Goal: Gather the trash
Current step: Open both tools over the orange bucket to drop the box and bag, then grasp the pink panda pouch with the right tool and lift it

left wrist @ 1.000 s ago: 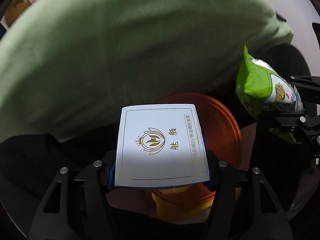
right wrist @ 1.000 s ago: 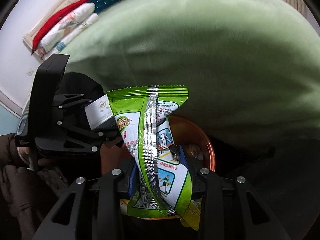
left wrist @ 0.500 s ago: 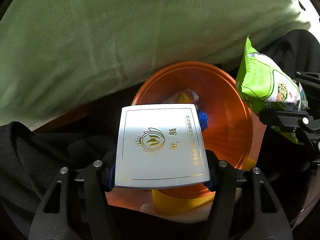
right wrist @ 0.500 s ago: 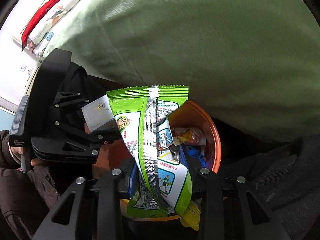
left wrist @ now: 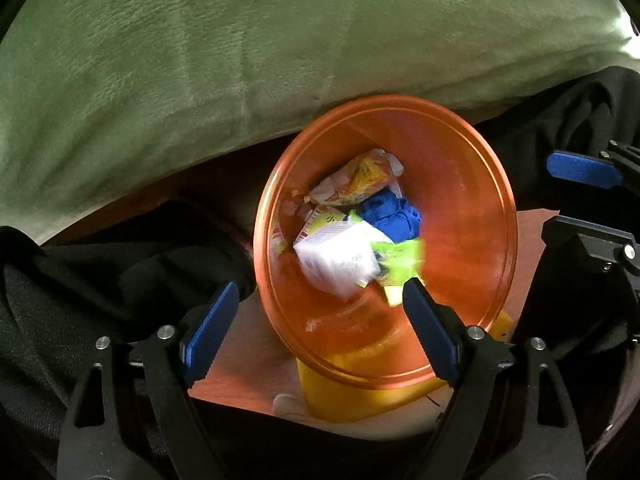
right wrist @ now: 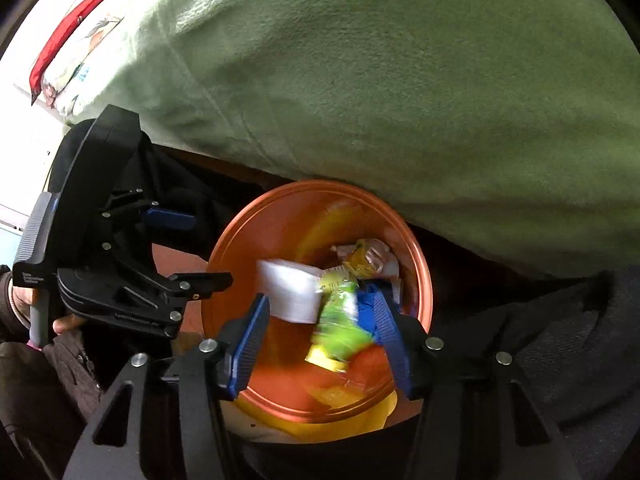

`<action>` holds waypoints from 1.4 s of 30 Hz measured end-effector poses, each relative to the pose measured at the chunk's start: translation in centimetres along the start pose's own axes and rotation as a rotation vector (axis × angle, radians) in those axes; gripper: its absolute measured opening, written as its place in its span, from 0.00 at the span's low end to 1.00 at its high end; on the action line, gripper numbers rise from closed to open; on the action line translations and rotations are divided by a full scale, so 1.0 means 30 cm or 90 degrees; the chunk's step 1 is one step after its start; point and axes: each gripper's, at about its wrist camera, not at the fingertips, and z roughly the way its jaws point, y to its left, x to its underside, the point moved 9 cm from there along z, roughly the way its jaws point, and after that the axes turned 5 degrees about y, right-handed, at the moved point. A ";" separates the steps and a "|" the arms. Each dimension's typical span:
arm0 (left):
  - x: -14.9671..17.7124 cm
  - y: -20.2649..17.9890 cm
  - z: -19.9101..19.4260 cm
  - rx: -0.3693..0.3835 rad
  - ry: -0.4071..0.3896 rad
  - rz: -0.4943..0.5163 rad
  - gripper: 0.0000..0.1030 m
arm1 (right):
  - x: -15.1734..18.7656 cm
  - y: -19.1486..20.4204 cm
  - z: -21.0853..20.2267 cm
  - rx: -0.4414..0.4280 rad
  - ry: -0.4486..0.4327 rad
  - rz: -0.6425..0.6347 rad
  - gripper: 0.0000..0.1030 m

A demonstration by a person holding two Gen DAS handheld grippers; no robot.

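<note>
An orange bin (left wrist: 472, 216) with a yellow base stands below both grippers; it also shows in the right wrist view (right wrist: 256, 248). My left gripper (left wrist: 316, 312) is open and empty over its rim. My right gripper (right wrist: 320, 320) is open and empty over the bin too. The white box (left wrist: 340, 256), blurred, is inside the bin, and shows as the white box (right wrist: 288, 292) in the right wrist view. The green snack bag (left wrist: 400, 260) is blurred beside it, also seen in the right wrist view (right wrist: 340, 320). Other wrappers (left wrist: 352, 180) and a blue piece (left wrist: 390, 212) lie deeper in the bin.
A green blanket (left wrist: 240, 40) fills the space behind the bin. Black cloth (left wrist: 100, 264) lies left of the bin and dark cloth (right wrist: 560, 340) to its right. The left gripper's body (right wrist: 100, 240) is at the left in the right wrist view.
Both grippers have opened. The white box left the left gripper and the green snack bag left the right gripper; both are now in the orange bin, blurred by motion.
</note>
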 end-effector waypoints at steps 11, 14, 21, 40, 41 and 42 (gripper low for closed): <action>-0.034 0.016 -0.194 0.030 -0.118 0.012 0.80 | -0.045 0.032 -0.199 -0.035 -0.080 -0.019 0.53; -0.050 -0.021 -0.337 0.036 -0.201 0.035 0.80 | -0.118 0.043 -0.334 -0.039 -0.135 -0.035 0.56; -0.135 0.037 -0.649 -0.048 -0.380 0.058 0.80 | -0.378 0.004 -0.593 -0.045 -0.236 -0.040 0.62; -0.634 0.388 -1.056 -0.102 -0.584 -0.092 0.80 | -1.300 -0.259 -0.670 -0.266 -0.277 0.281 0.70; -0.652 0.400 -1.055 -0.107 -0.585 -0.094 0.80 | -1.324 -0.267 -0.655 -0.259 -0.273 0.285 0.70; -0.669 0.409 -1.049 -0.110 -0.583 -0.094 0.80 | -1.338 -0.270 -0.647 -0.256 -0.271 0.286 0.70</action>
